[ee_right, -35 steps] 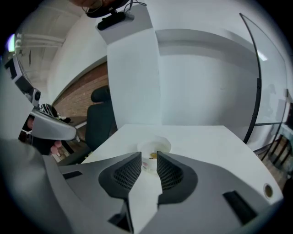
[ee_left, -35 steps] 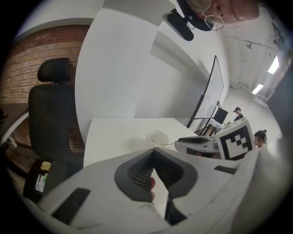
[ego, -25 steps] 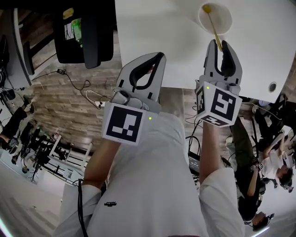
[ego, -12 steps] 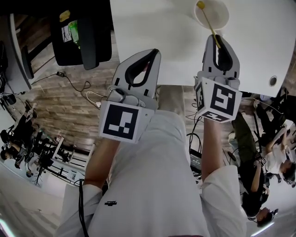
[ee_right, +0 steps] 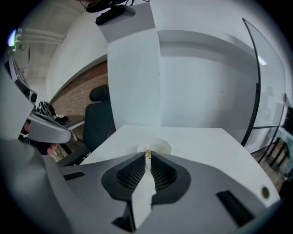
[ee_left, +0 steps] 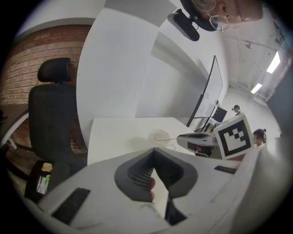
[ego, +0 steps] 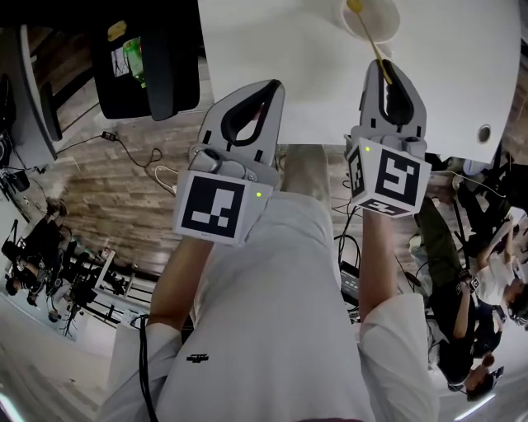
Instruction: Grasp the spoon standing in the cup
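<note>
A white cup (ego: 373, 16) stands on the white table (ego: 272, 41) at the top of the head view. A thin yellow spoon (ego: 370, 41) leans out of it toward me. My right gripper (ego: 388, 76) is shut on the spoon's handle end (ee_right: 148, 155), just short of the cup (ee_right: 154, 147). My left gripper (ego: 275, 86) hovers at the table's near edge, left of the right one, with its jaws shut and nothing between them. In the left gripper view (ee_left: 153, 150) the cup (ee_left: 160, 135) stands ahead, with the right gripper (ee_left: 197, 139) beside it.
A black office chair (ego: 148, 58) stands left of the table over a wooden floor with cables (ego: 157, 169). A cable hole (ego: 484, 132) sits near the table's right edge. A monitor (ee_left: 206, 91) stands at the far right of the table. People sit at the far right (ego: 487, 288).
The head view has shifted a little, so the cup now sits nearer the top edge. My right gripper stays at the spoon's handle; the left one keeps its place beside it.
</note>
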Demonstrator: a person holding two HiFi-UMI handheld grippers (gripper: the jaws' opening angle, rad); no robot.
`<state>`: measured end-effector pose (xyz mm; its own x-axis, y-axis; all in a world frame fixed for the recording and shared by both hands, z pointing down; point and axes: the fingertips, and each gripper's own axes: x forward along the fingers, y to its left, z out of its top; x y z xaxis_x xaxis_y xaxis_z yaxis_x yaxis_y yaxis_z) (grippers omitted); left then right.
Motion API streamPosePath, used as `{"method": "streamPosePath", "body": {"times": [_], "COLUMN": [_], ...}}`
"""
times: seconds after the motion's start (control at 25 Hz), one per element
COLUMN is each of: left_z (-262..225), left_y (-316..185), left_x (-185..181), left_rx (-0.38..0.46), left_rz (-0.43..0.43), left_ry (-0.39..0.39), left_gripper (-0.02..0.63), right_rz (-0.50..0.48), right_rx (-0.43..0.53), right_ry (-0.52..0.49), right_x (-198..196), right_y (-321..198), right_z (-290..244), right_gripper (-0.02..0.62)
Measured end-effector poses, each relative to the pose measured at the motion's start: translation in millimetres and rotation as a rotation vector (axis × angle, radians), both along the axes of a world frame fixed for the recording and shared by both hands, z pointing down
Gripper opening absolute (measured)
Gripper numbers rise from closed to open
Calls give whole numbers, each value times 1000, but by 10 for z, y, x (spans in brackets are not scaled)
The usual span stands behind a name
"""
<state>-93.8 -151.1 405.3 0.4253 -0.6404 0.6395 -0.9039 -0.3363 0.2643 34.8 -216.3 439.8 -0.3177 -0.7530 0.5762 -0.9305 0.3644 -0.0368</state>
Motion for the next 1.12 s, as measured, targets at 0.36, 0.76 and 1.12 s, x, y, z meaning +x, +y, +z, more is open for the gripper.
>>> {"method": "streamPosePath", "body": {"times": [0.36,0.76,1.12], "left_z": [-290,-778,-1141], "left_y": [90,219,319], "left_x": [23,41,22], "left_rx": [60,182,235], "left_rz": [29,37,41], "left_ry": [-2,18,33], "left_gripper": [9,9,9], "right_rz": [14,29,13], "right_rx": [46,119,164], "right_ry": [20,-19,-28], "right_x": [98,130,88], "right_y": [188,484,735], "right_z": [-372,-916,-1340], "right_gripper": [40,40,40]}}
